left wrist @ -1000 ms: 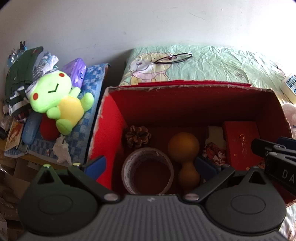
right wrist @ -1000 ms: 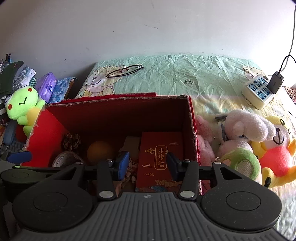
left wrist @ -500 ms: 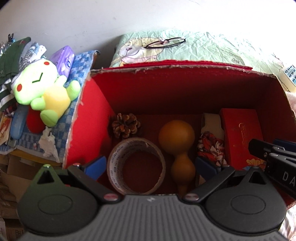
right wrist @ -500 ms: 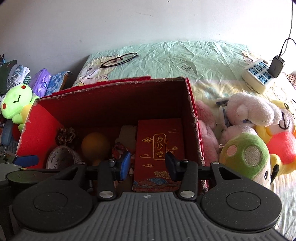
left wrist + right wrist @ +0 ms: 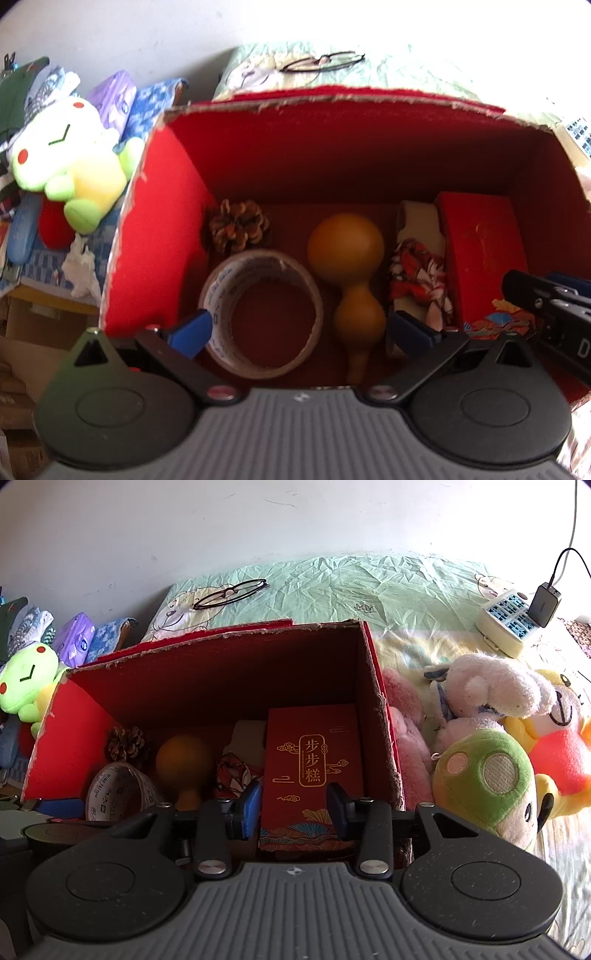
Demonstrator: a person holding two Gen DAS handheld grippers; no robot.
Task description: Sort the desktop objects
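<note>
An open red cardboard box (image 5: 162, 221) (image 5: 221, 679) holds a pine cone (image 5: 238, 225), a roll of clear tape (image 5: 218, 291), an orange gourd (image 5: 345, 247), a red patterned cloth (image 5: 417, 280) and a flat red gift box (image 5: 312, 746) with gold characters. My left gripper (image 5: 301, 330) hangs open and wide just over the box's near side, with the tape roll and gourd seen between its blue fingers, untouched. My right gripper (image 5: 294, 805) hovers over the gift box's near end. Its jaws are closing, and the pads do not press on the gift box.
A green frog plush (image 5: 62, 158), a purple pack and folded cloths lie left of the box. Pink, white, green and yellow plush toys (image 5: 484, 786) crowd its right side. Glasses (image 5: 231, 592) and a power strip (image 5: 509, 620) rest on the green sheet behind.
The left gripper has sunk and tipped toward the box, whose contents now look larger. The right gripper's jaws have narrowed a little over the gift box.
</note>
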